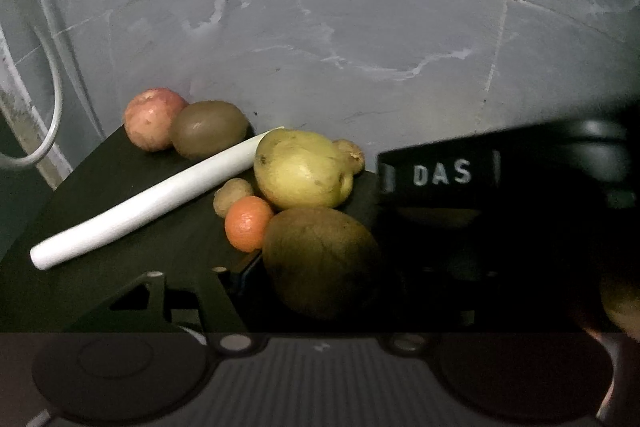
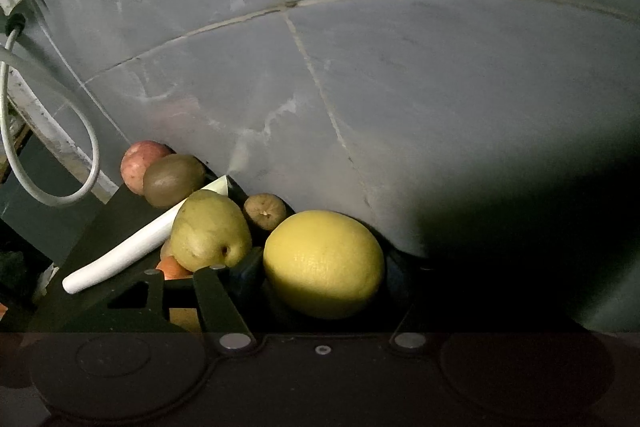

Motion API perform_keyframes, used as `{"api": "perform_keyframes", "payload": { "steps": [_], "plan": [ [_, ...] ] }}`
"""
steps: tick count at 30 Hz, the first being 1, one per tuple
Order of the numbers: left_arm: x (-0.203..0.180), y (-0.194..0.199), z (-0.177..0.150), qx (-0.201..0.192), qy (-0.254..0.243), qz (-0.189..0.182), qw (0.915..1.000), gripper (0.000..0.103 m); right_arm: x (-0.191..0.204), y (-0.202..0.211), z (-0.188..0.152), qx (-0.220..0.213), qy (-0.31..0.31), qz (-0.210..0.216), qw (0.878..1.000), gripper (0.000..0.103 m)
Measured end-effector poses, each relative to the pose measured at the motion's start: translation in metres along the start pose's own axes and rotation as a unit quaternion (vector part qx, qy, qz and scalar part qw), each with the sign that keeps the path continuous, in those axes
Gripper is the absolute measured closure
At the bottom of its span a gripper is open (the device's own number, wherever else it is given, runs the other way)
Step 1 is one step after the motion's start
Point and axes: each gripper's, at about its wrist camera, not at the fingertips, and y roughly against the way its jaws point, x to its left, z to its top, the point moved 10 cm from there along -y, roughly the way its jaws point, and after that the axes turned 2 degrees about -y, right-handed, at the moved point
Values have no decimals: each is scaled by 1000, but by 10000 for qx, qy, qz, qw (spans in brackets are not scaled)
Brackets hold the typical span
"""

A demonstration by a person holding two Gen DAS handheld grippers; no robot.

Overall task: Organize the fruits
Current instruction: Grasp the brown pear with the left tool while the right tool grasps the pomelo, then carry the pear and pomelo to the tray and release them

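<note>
From my left wrist view, the left claw [image 1: 320, 291] grips a large brownish-green fruit [image 1: 322, 261], shadowed and hard to name. From my right wrist view, the right claw [image 2: 324, 291] is closed around a yellow grapefruit [image 2: 324, 263]. The rest sit on a dark tabletop [image 1: 120, 179] against a grey tiled wall [image 1: 320, 47]. At the far corner an apple [image 1: 154, 118] touches a kiwi [image 1: 209, 129]. A white stalk [image 1: 156, 199] lies diagonally from the near left edge toward the wall. Beside its far end rests a pear [image 1: 304, 169], with a tangerine [image 1: 249, 223] just in front of it
</note>
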Motion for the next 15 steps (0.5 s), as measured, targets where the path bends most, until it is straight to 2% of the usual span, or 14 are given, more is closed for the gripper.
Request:
{"api": "perform_keyframes", "payload": {
  "steps": [15],
  "plan": [
    [-6, 34, -25, -188, 603, -166, 9979, 38, -8, 38, -18, -95, 179, 251, 9995, 40]
  ]
}}
